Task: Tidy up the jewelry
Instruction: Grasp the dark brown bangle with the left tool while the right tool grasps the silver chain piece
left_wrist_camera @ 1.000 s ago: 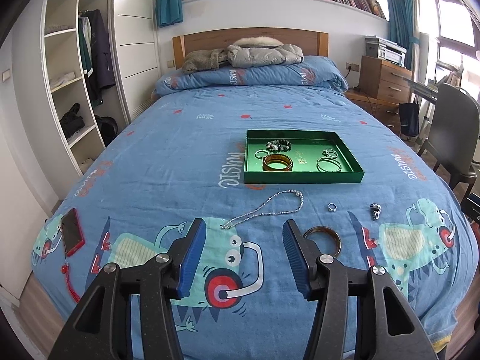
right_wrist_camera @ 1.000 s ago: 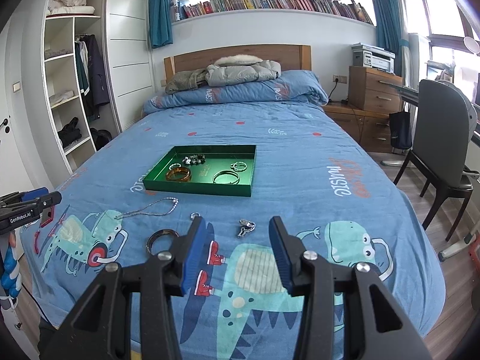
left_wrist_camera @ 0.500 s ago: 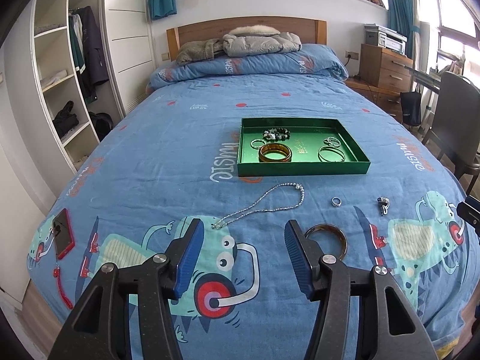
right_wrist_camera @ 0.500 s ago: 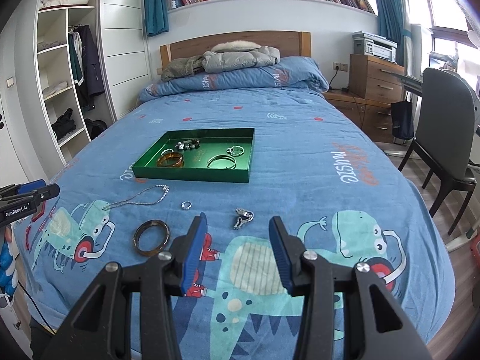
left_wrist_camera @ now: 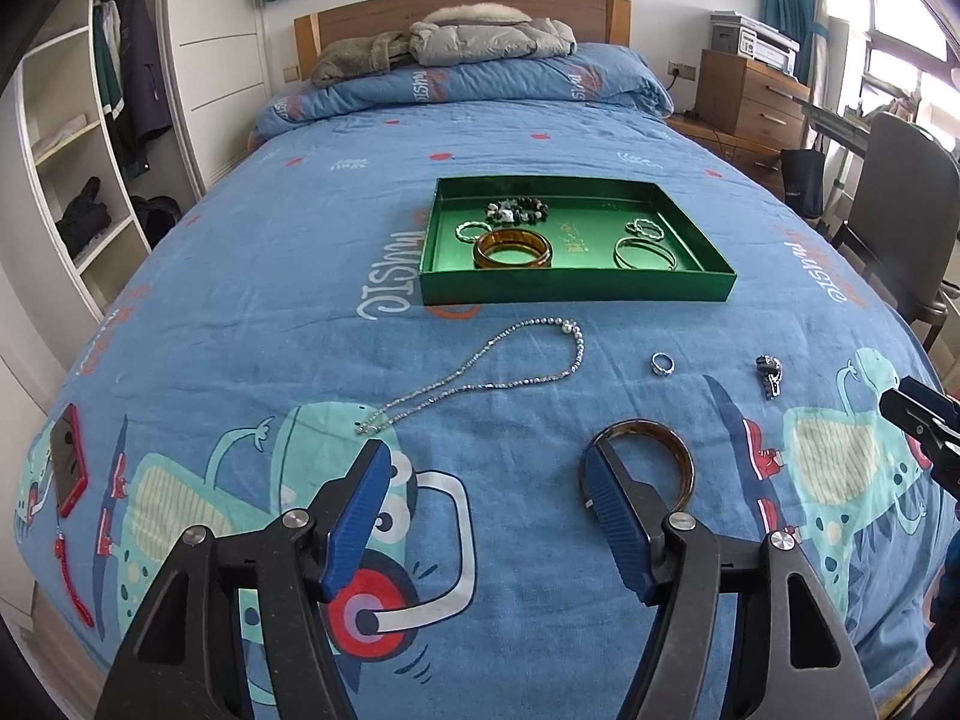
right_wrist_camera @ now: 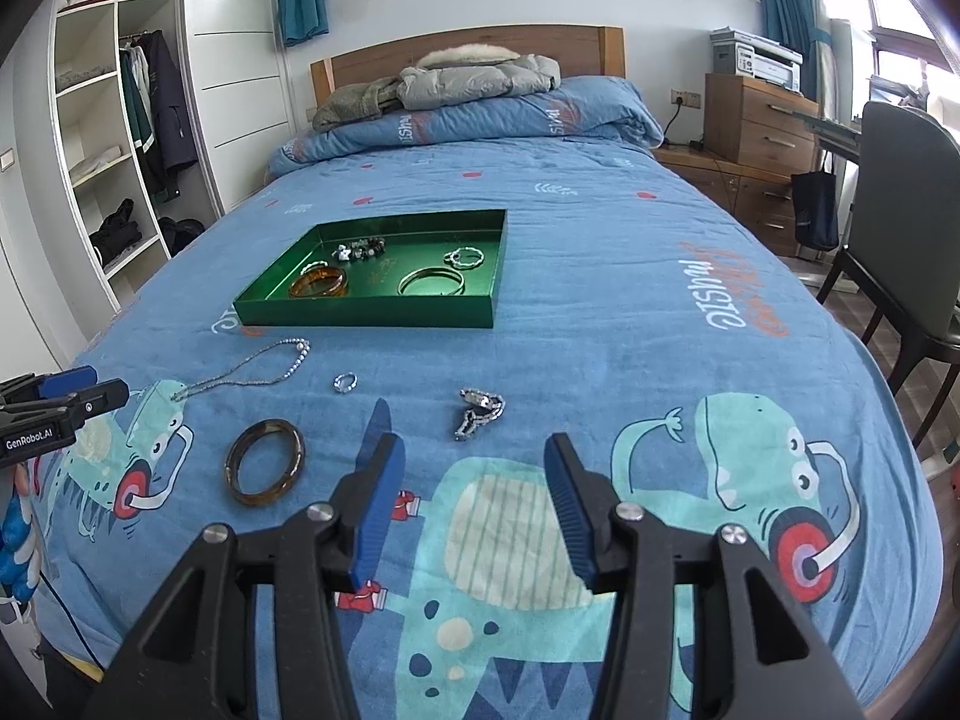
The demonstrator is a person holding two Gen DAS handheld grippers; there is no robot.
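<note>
A green tray point(left_wrist_camera: 576, 288) point(right_wrist_camera: 366, 318) lies mid-bed and holds an amber bangle point(left_wrist_camera: 512, 248), a bead bracelet point(left_wrist_camera: 516, 208) and thin silver bangles point(left_wrist_camera: 643, 253). On the blue bedspread in front of it lie a silver chain necklace point(left_wrist_camera: 480, 372) point(right_wrist_camera: 246, 375), a small ring point(left_wrist_camera: 662, 363) point(right_wrist_camera: 345, 382), a small metal trinket point(left_wrist_camera: 769, 374) point(right_wrist_camera: 478, 411) and a dark brown bangle point(left_wrist_camera: 666, 450) point(right_wrist_camera: 265, 462). My left gripper point(left_wrist_camera: 486, 480) is open and empty, just short of the necklace and brown bangle. My right gripper point(right_wrist_camera: 474, 468) is open and empty, just short of the trinket.
A red phone point(left_wrist_camera: 67, 459) lies at the bed's left edge. Pillows and jackets point(left_wrist_camera: 480, 42) are piled at the headboard. White wardrobe shelves point(right_wrist_camera: 102, 150) stand on the left; a wooden dresser point(right_wrist_camera: 756, 120) and a grey chair point(right_wrist_camera: 900, 228) stand on the right.
Both grippers have moved forward and lower toward the loose jewelry, which now looks larger and closer. Both stay open. No item has moved.
</note>
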